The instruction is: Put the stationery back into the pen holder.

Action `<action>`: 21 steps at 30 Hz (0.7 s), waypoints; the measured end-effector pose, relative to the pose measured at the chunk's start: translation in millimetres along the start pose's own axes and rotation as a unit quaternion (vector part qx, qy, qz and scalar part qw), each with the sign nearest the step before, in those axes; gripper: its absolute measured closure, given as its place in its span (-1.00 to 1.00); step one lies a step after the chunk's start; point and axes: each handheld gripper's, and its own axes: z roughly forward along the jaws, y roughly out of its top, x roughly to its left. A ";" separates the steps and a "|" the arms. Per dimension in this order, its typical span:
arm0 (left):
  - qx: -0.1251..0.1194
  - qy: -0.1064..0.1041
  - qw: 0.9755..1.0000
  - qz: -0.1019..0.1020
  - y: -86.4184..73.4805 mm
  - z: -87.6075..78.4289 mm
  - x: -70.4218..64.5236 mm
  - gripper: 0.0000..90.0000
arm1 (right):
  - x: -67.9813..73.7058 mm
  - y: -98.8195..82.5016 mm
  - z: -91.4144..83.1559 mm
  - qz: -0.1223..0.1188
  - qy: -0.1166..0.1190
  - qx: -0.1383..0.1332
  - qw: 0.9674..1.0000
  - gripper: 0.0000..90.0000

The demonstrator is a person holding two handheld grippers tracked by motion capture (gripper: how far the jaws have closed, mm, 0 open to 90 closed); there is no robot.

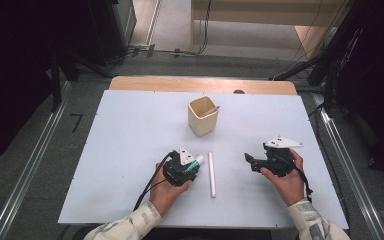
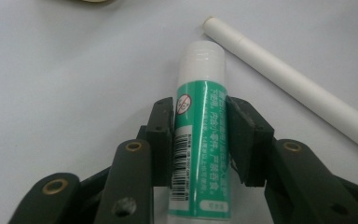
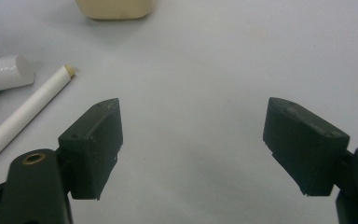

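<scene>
Green-and-white glue stick (image 2: 199, 140), white pen (image 1: 211, 173), beige cup (image 1: 202, 116), pale blue table (image 1: 130, 150).

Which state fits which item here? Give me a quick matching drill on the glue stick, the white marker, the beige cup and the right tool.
Items:
1. glue stick
2. white marker
3. beige cup
4. right tool

States:
A. jaws wide apart, nothing between them
B. stands upright at the far middle of the table, something thin leaning inside
C. clamped between the left tool pads
D. lies loose on the table between the two hands

Pairs: 1-C, 2-D, 3-B, 4-A
</scene>
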 end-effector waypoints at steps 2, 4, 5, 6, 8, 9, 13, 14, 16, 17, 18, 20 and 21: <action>0.003 -0.001 1.000 0.003 0.5 -0.2 0.4 0.48 | 0.1 0.0 0.2 -0.002 0.001 0.000 1.000 -0.59; 0.002 -0.003 1.000 0.003 0.6 -0.1 0.7 0.48 | 0.2 0.0 -0.1 -0.001 0.000 0.000 1.000 -0.59; 0.003 -0.004 1.000 0.003 0.7 -0.2 1.2 0.48 | 0.2 0.0 -0.2 0.000 0.001 -0.001 1.000 -0.59; 0.003 -0.006 1.000 0.006 0.9 -0.1 1.7 0.48 | 0.1 0.0 -0.4 0.000 0.001 -0.001 1.000 -0.59; 0.003 -0.010 1.000 0.009 0.9 -0.3 2.6 0.49 | -0.1 0.0 -0.5 0.000 0.001 -0.001 1.000 -0.59; 0.003 -0.011 1.000 0.010 0.9 -0.3 2.8 0.49 | -0.2 0.0 -0.4 0.000 0.001 0.000 1.000 -0.59; 0.007 -0.019 1.000 0.002 2.2 -0.9 5.5 0.49 | -0.3 0.0 -0.2 -0.001 0.001 0.000 1.000 -0.59; 0.007 -0.021 1.000 -0.002 2.6 -1.0 6.1 0.49 | -0.4 0.0 -0.2 0.000 0.002 0.000 1.000 -0.59; 0.007 -0.025 1.000 -0.004 3.2 -1.2 7.2 0.49 | -0.8 0.0 -0.3 0.000 0.002 -0.001 1.000 -0.59; 0.006 -0.027 1.000 -0.007 3.3 -1.5 7.5 0.49 | -0.9 0.0 -0.3 0.000 0.002 -0.001 1.000 -0.59; 0.001 -0.024 1.000 -0.008 3.4 -1.7 7.4 0.49 | -0.9 0.0 -0.3 0.000 0.002 -0.001 1.000 -0.59; -0.004 -0.024 1.000 -0.010 5.2 -3.5 8.1 0.49 | -0.9 -0.1 -0.2 0.000 0.002 -0.001 1.000 -0.59; -0.009 -0.024 1.000 -0.014 6.4 -4.7 8.9 0.49 | -0.8 -0.1 -0.3 0.000 0.002 0.000 1.000 -0.59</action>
